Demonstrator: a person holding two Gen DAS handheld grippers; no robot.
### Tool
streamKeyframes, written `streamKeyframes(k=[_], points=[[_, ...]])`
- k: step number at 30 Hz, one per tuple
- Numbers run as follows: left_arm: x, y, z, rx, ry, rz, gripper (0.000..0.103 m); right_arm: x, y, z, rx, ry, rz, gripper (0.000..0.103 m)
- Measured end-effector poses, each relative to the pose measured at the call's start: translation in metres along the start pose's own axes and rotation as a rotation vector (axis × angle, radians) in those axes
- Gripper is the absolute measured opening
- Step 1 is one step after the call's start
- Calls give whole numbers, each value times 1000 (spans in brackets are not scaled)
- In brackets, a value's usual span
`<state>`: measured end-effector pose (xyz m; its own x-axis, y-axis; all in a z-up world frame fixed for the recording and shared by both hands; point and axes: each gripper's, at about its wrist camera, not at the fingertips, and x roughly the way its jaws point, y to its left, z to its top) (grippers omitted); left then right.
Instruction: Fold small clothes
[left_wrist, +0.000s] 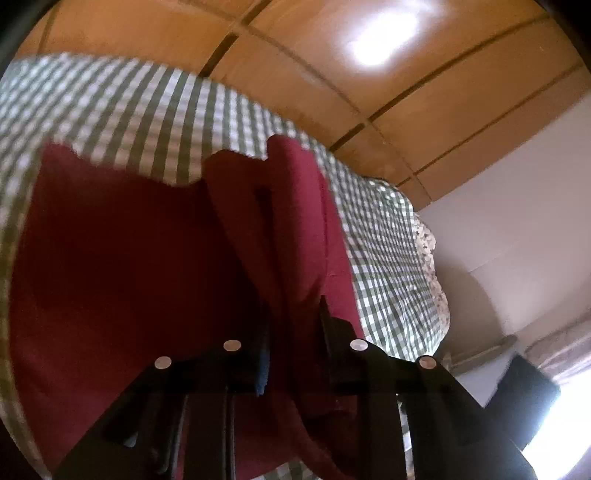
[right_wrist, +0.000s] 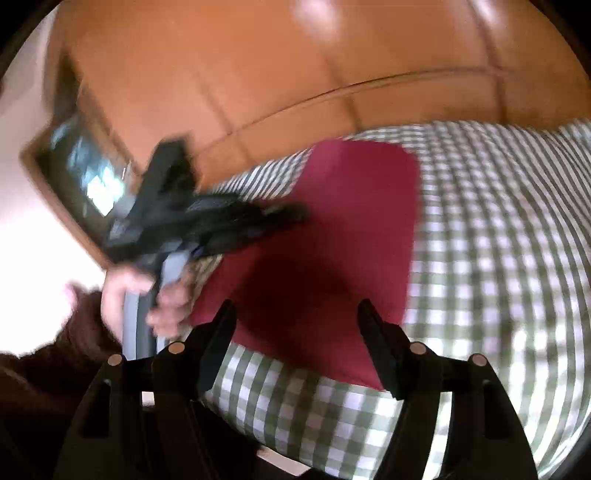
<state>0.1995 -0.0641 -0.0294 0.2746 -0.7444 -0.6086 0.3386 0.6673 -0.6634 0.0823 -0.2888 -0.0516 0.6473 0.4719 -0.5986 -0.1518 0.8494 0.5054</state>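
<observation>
A dark red garment (left_wrist: 122, 258) lies on a green-and-white checked cloth (left_wrist: 129, 110). In the left wrist view my left gripper (left_wrist: 293, 314) is shut on a fold of the red garment, which rises between the fingers. In the right wrist view the red garment (right_wrist: 332, 236) lies flat as a rough rectangle on the checked cloth (right_wrist: 498, 240). My right gripper (right_wrist: 297, 314) is open and empty just above the garment's near edge. The left gripper (right_wrist: 288, 214) shows there too, held by a hand (right_wrist: 147, 295), its tips at the garment's left edge.
The checked cloth covers a bed or table whose edge drops off at the right in the left wrist view (left_wrist: 436, 295). Orange wooden panels (left_wrist: 369, 74) stand behind. A dark framed screen (right_wrist: 85, 173) is at the left. A white wall (left_wrist: 517, 221) is at the right.
</observation>
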Motion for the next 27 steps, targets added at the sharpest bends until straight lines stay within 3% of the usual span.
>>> streamKeyframes(k=[1, 3, 5, 11, 17, 23, 27], points=[[-4, -3, 1, 24, -13, 4, 20, 0, -8, 2, 28, -1, -14, 65], [-28, -8, -3, 78, -41, 15, 20, 7, -18, 4, 60, 18, -36, 52], [-46, -14, -4, 119, -65, 29, 19, 21, -14, 5, 45, 49, -46, 50], [-99, -8, -6, 175, -131, 91, 19, 58, 55, -1, -121, 124, 25, 48], [-135, 47, -11, 84, -163, 198, 19, 96, 104, -9, -218, 191, 61, 49], [-121, 115, -22, -58, -106, 274, 19, 139, 121, -21, -251, 270, 43, 51], [-108, 131, -28, -100, -90, 288, 20, 140, 129, -28, -300, 282, 30, 56]])
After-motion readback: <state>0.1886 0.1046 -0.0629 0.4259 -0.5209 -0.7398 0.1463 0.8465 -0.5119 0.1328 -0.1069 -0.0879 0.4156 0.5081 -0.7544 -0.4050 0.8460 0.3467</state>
